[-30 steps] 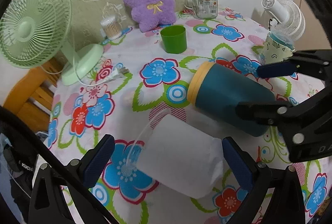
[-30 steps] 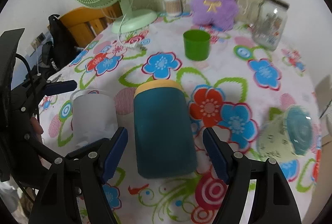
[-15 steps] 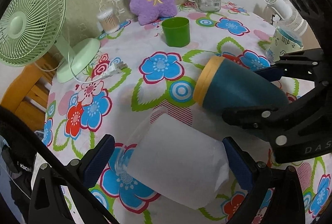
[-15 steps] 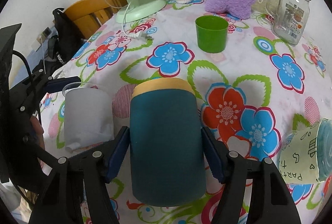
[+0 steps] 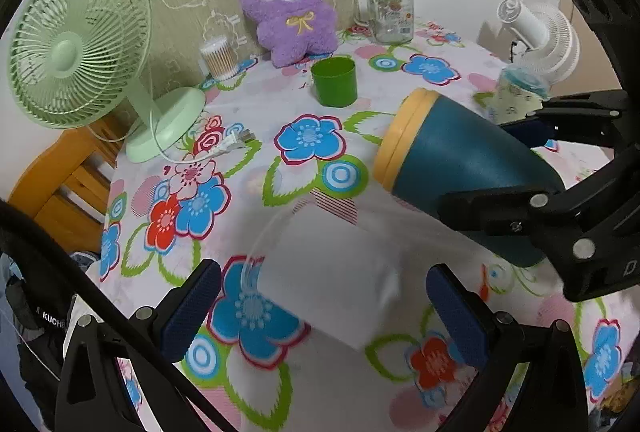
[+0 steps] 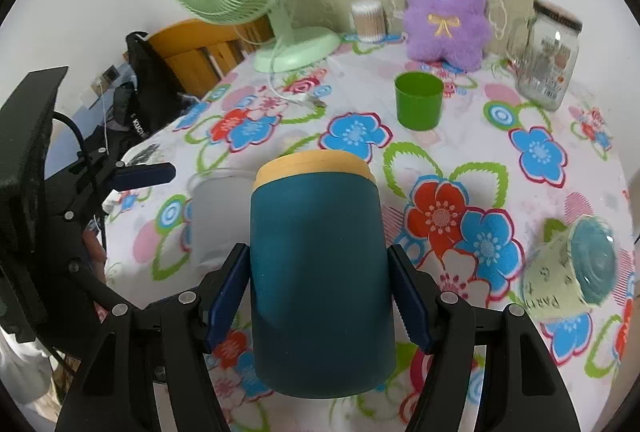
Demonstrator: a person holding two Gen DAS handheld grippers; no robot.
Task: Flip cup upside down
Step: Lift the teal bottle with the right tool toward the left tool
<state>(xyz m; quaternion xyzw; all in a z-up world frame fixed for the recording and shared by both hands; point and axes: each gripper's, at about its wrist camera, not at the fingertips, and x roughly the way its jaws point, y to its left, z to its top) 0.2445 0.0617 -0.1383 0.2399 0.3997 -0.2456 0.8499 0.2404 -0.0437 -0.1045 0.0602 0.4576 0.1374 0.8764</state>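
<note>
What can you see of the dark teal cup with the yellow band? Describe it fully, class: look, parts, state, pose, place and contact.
The dark teal cup is a smooth, matte cylinder, plastic by its look, with a yellow band around the end pointing away from the right gripper. That gripper's blue pads press its two sides, so it is held. It points toward the far side of the flowered tablecloth, beside a frosted white cup. Whether it touches the cloth cannot be told.
</note>
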